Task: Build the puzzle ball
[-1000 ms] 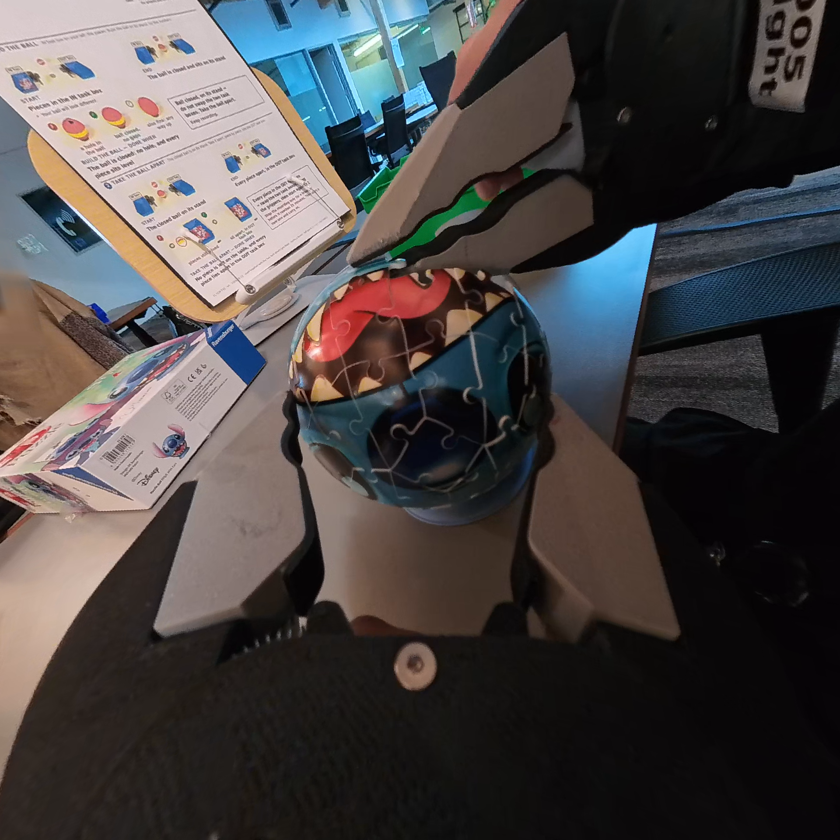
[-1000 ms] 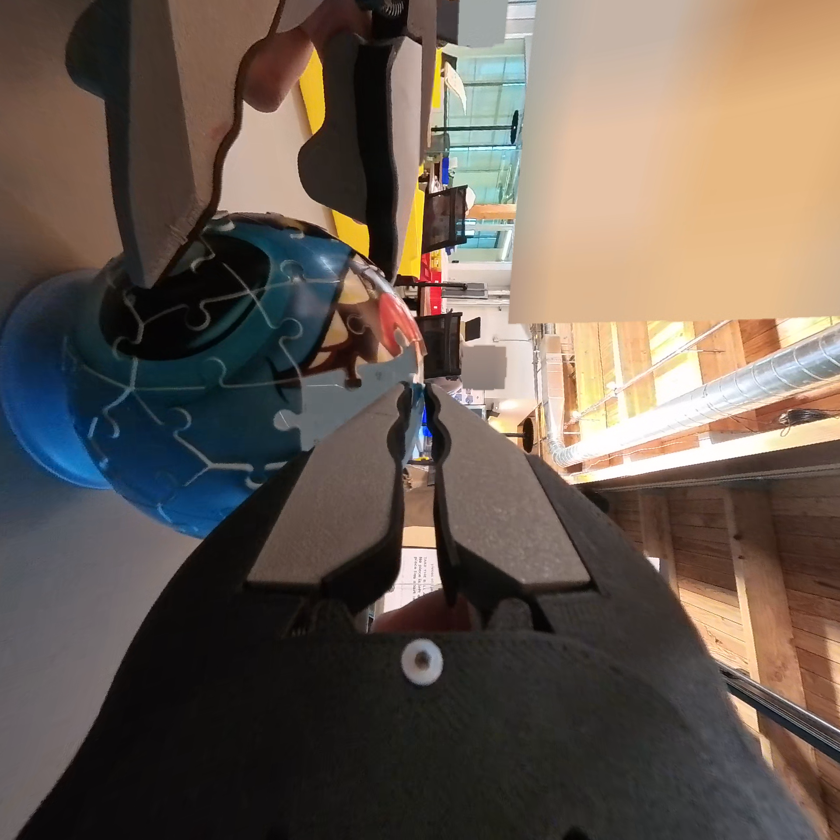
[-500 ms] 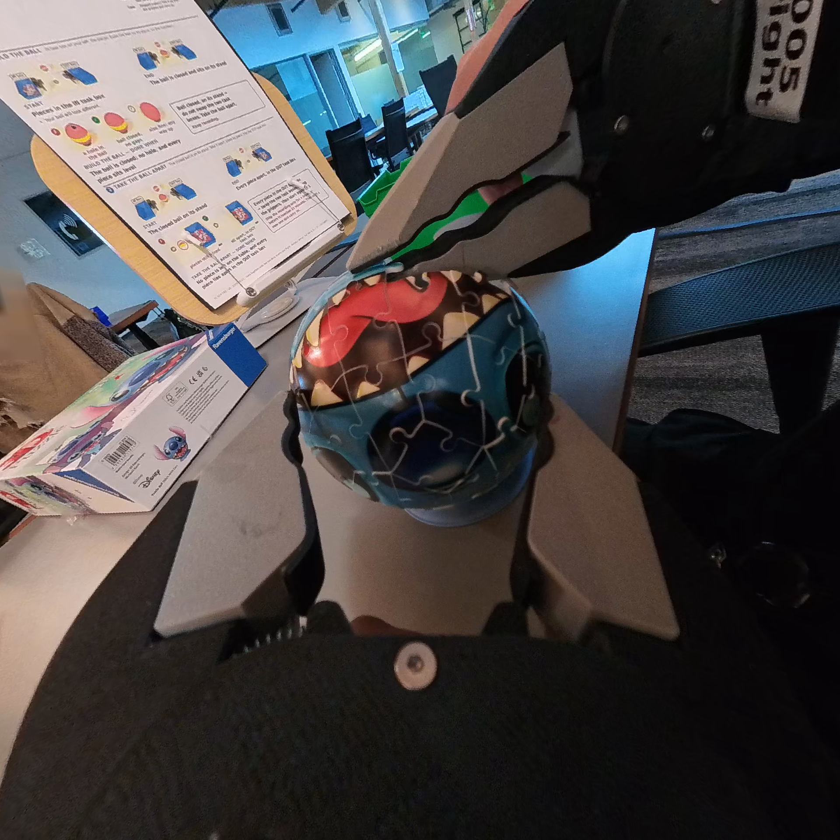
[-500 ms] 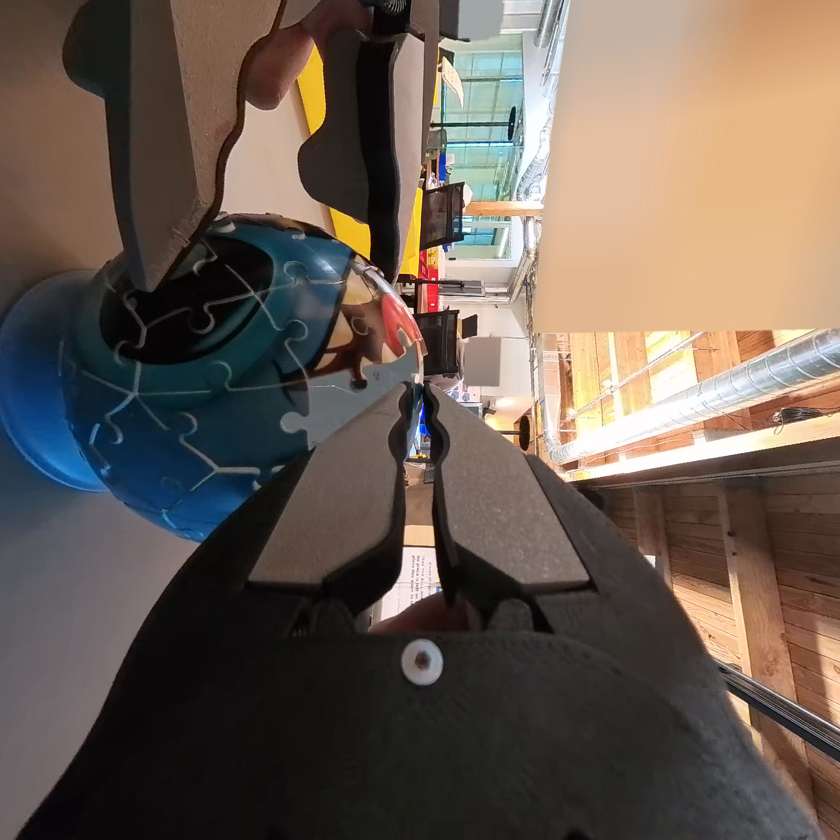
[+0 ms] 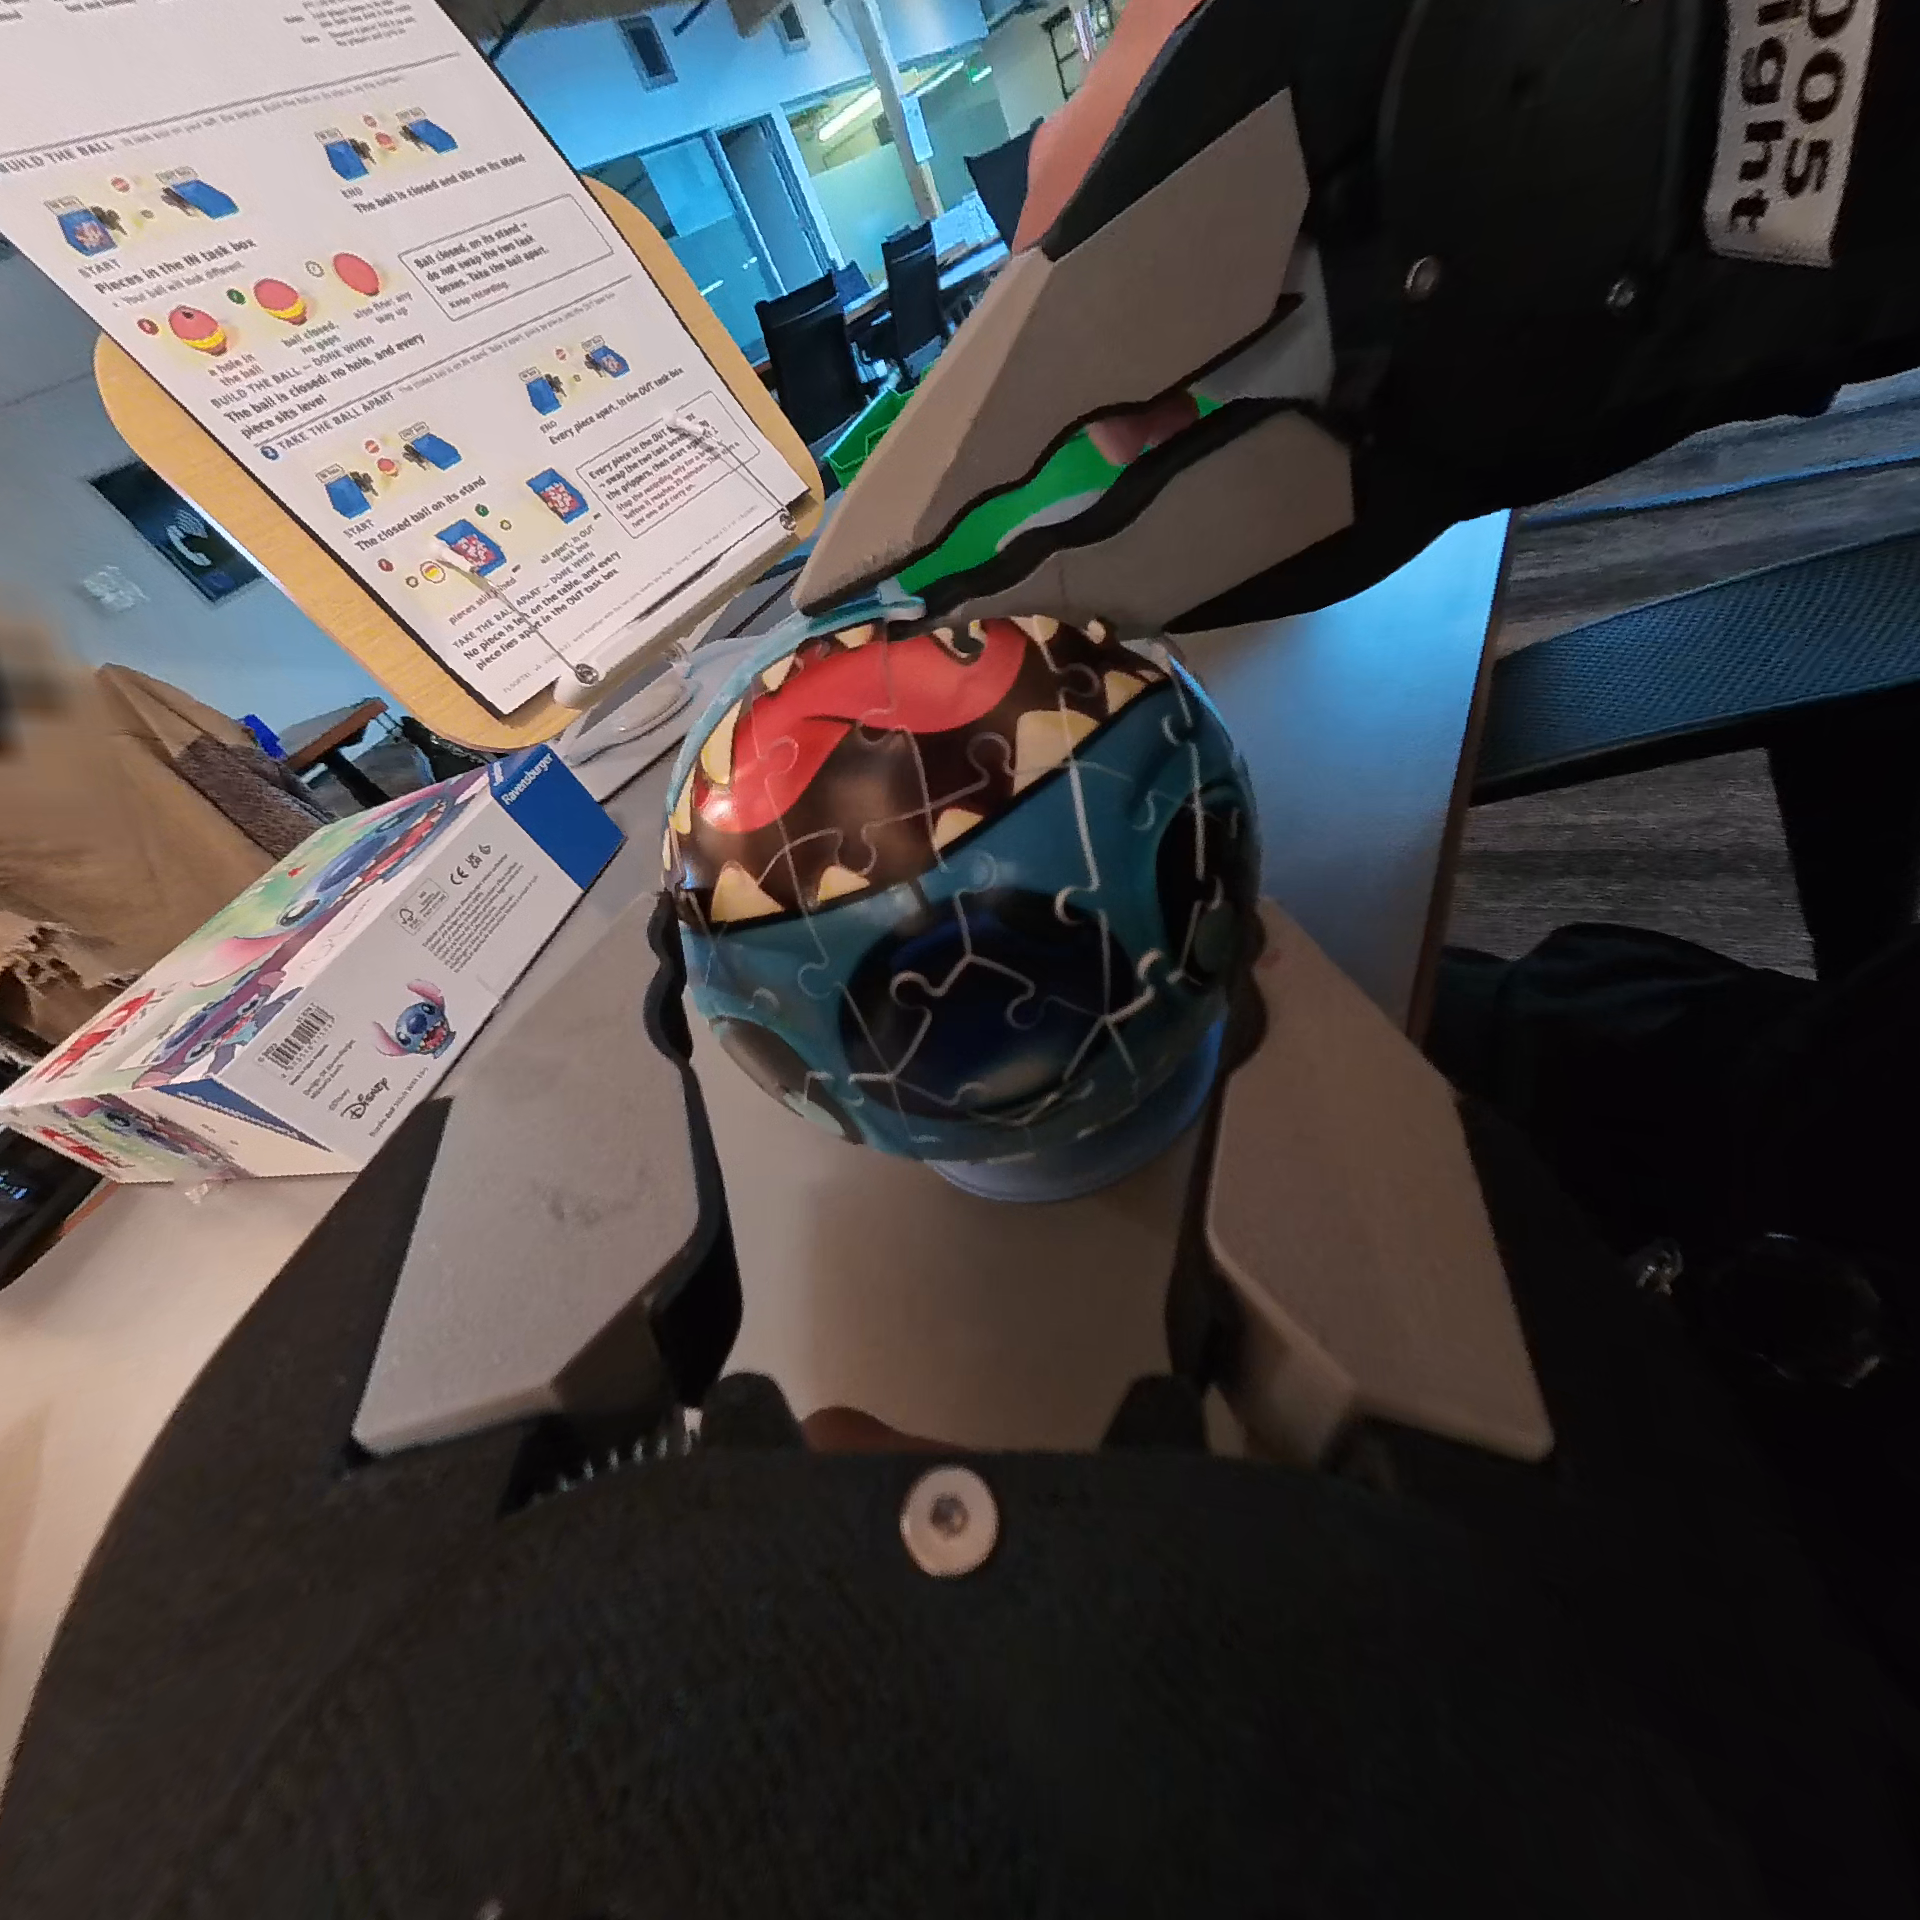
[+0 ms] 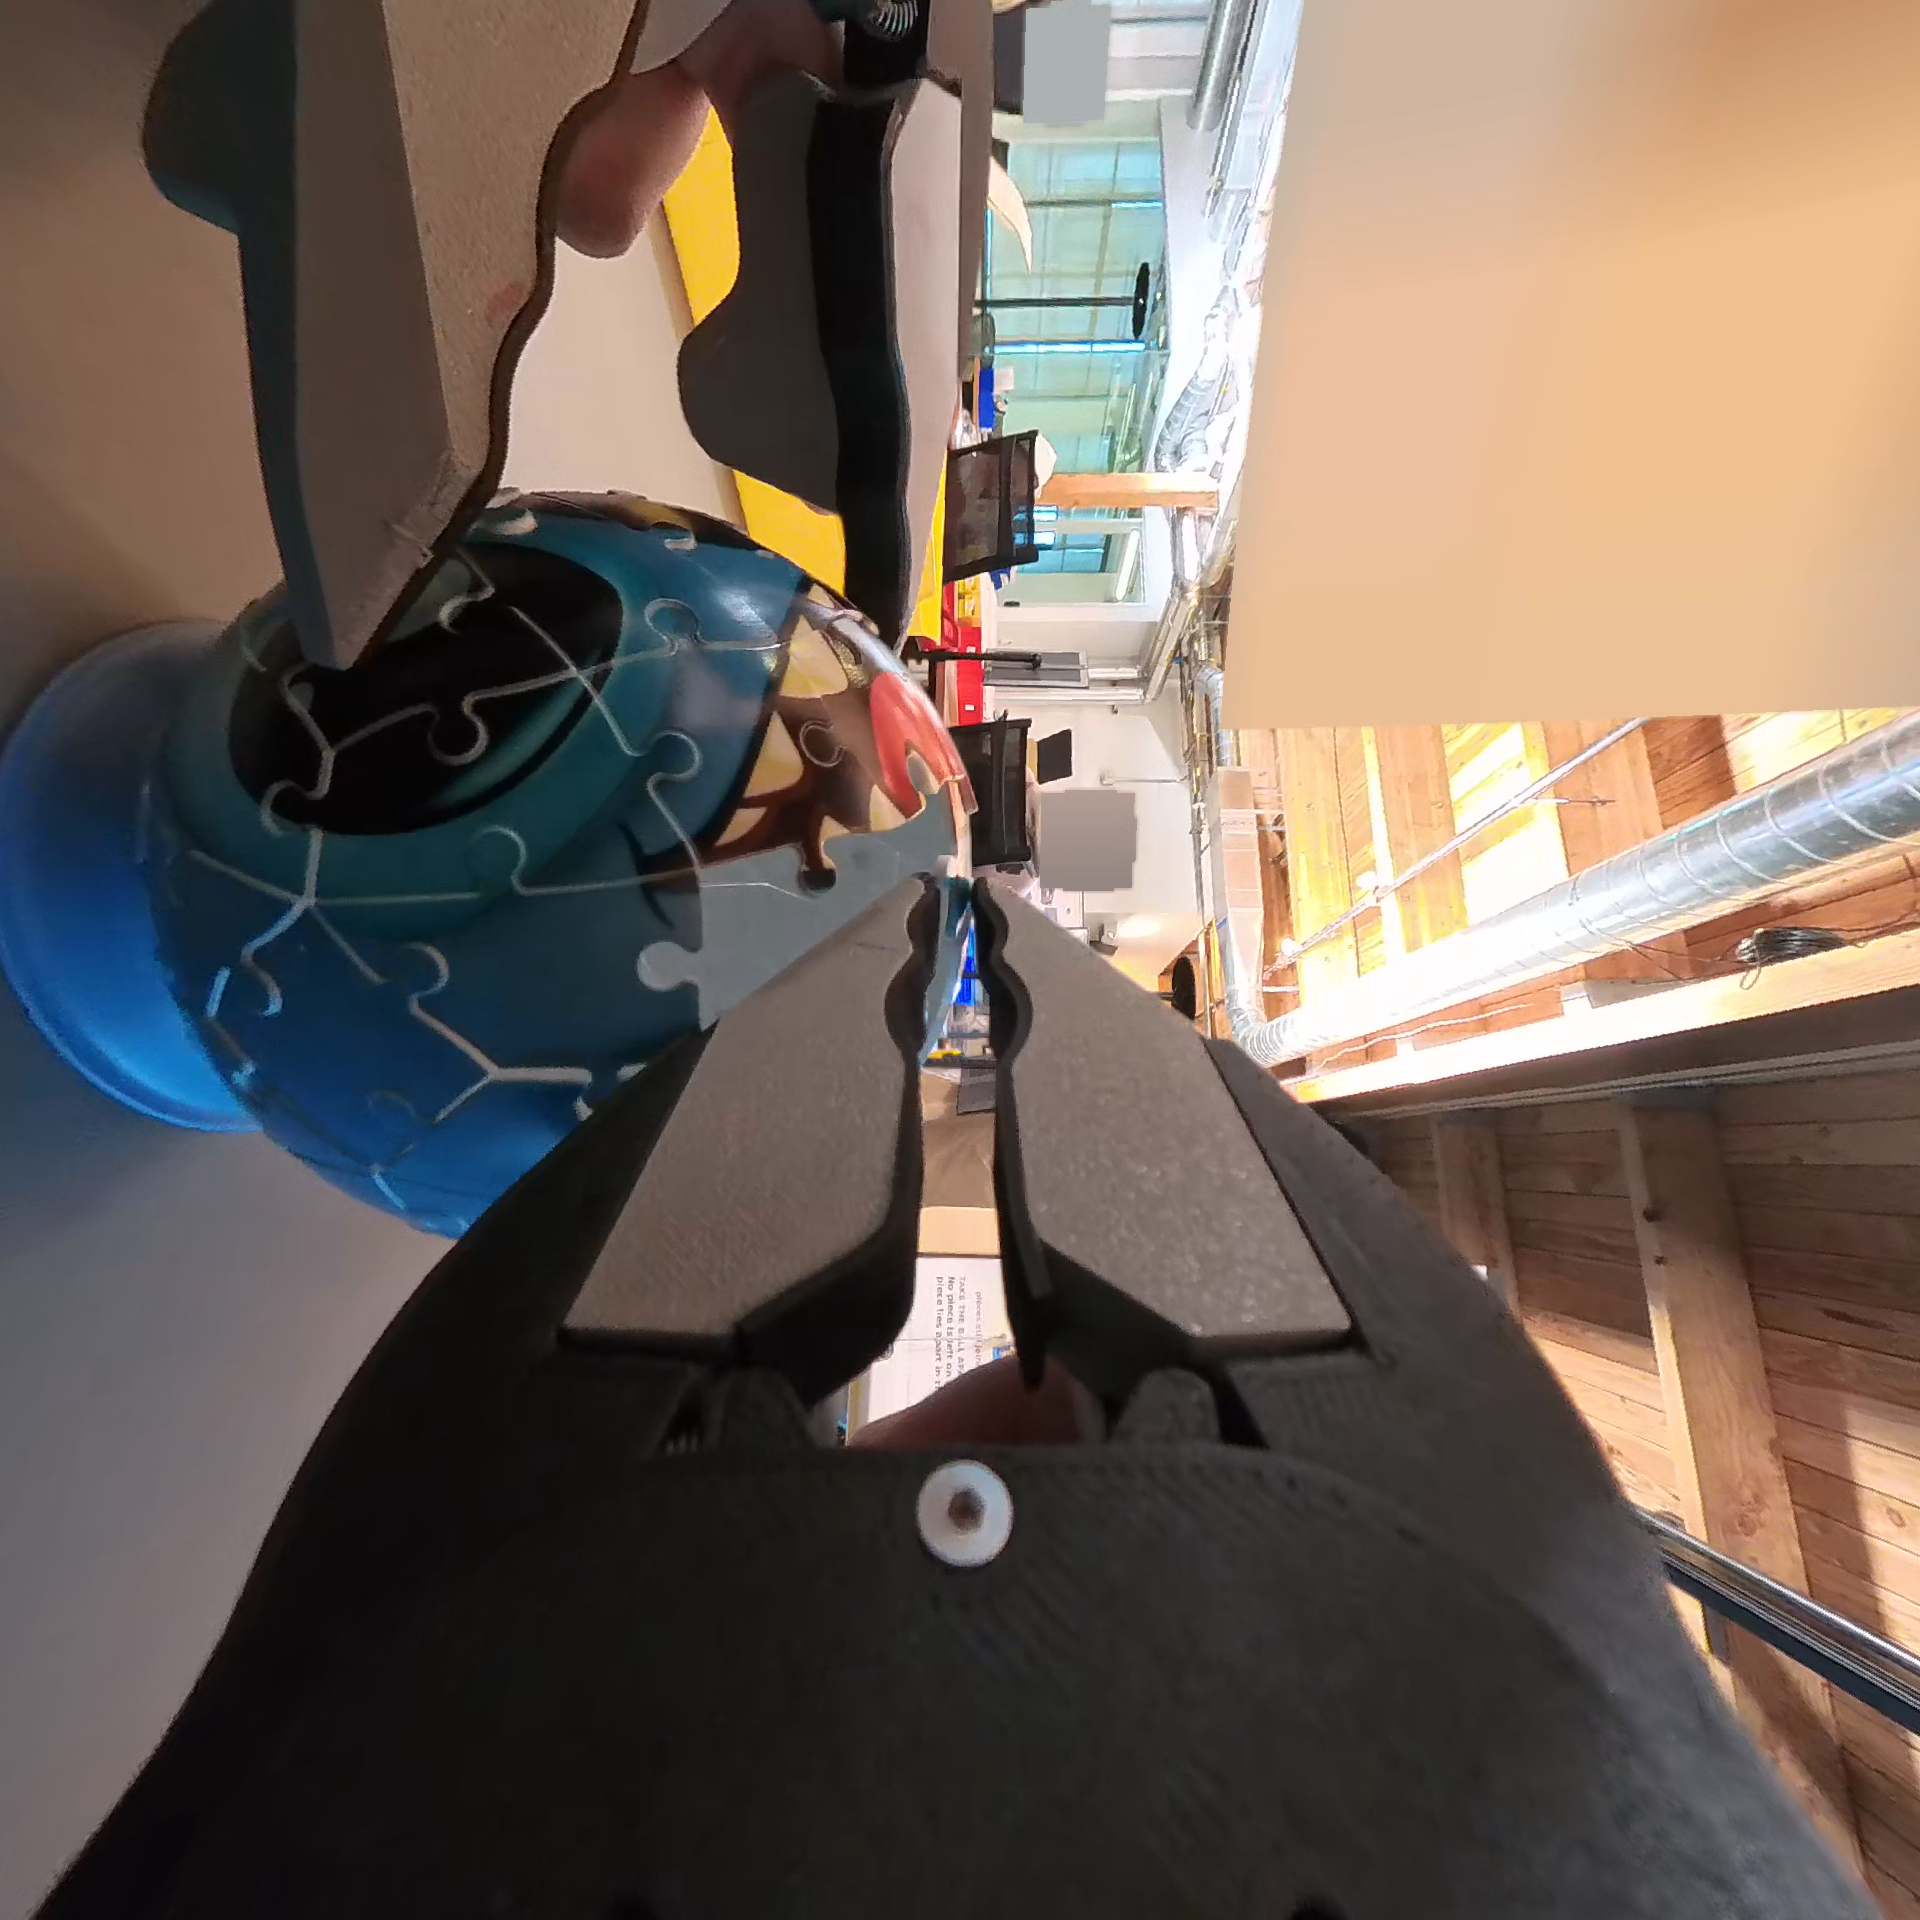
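Both grippers are working the puzzle ball (image 5: pixel 961 894) — left gripper (image 5: pixel 961 966) clamping its sides, right gripper (image 6: pixel 948 894) pinching a pale piece (image 6: pixel 769 935) at the crown — next, I'd judge, pressing it flush.

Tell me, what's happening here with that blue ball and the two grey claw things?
A person is building a puzzle ball using a handheld two-finger gripper in each hand. The left gripper clasps the ball on both sides, steadying it on its blue stand on the table. The right gripper pinches a pale blue puzzle piece and holds it against the ball's top edge; it isn't seated flush yet. The puzzle's box and an instruction sheet sit nearby.
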Demonstrator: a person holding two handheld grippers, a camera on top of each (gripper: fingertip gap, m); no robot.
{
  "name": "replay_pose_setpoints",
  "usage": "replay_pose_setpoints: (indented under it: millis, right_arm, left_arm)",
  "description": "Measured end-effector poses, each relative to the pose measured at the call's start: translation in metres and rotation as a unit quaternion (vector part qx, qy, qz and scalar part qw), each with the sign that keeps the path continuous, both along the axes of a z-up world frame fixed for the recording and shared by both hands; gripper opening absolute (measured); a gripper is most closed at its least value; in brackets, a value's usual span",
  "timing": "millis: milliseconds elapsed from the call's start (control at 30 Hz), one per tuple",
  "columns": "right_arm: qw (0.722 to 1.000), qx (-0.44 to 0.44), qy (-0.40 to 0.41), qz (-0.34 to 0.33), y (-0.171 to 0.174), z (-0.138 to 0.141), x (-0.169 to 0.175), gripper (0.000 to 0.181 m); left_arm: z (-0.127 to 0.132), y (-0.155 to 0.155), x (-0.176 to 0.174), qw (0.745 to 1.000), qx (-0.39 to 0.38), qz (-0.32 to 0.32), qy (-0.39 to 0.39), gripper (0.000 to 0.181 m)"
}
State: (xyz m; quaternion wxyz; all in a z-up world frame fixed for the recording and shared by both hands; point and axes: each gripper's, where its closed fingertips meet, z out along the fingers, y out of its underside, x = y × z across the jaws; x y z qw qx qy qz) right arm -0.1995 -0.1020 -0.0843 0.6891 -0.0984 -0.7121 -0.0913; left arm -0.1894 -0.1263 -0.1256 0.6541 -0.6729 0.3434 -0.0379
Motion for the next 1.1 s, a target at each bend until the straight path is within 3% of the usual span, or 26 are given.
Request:
replay_pose_setpoints:
  millis: [400, 500, 567, 667, 800, 900, 1000, 1100]
  right_arm:
    - [1.000, -0.004, -0.002, 0.018, -0.006, 0.006, 0.021, 0.006]
    - [0.998, -0.058, 0.008, 0.030, -0.010, 0.012, 0.033, 0.007]
    - [0.989, -0.141, 0.007, 0.037, -0.007, 0.015, 0.042, 0.010]
    - [0.951, -0.305, -0.019, 0.051, 0.008, 0.011, 0.055, 0.022]
    - [0.842, -0.515, -0.113, 0.113, 0.016, -0.011, 0.071, 0.042]
    - [0.779, -0.592, -0.129, 0.158, 0.028, -0.016, 0.072, 0.057]
    - [0.753, -0.614, -0.144, 0.188, 0.035, -0.027, 0.065, 0.075]
    - [0.743, -0.606, -0.204, 0.199, 0.028, -0.051, 0.056, 0.092]
  left_arm:
    - [0.000, -0.001, -0.001, 1.000, -0.002, 0.004, -0.002, 0.102]
    - [0.000, -0.001, -0.001, 1.000, -0.002, 0.003, -0.002, 0.101]
    - [0.000, -0.002, -0.002, 1.000, -0.003, 0.002, -0.003, 0.100]
    - [0.001, -0.003, -0.003, 1.000, -0.004, 0.000, -0.006, 0.099]
    - [0.001, -0.005, -0.003, 1.000, -0.014, -0.006, -0.019, 0.099]
    - [0.001, -0.006, -0.004, 0.998, -0.037, -0.012, -0.046, 0.099]
    - [-0.004, -0.005, -0.007, 0.997, -0.063, -0.005, -0.050, 0.099]
    - [-0.013, -0.007, -0.007, 0.995, -0.095, 0.005, -0.035, 0.105]
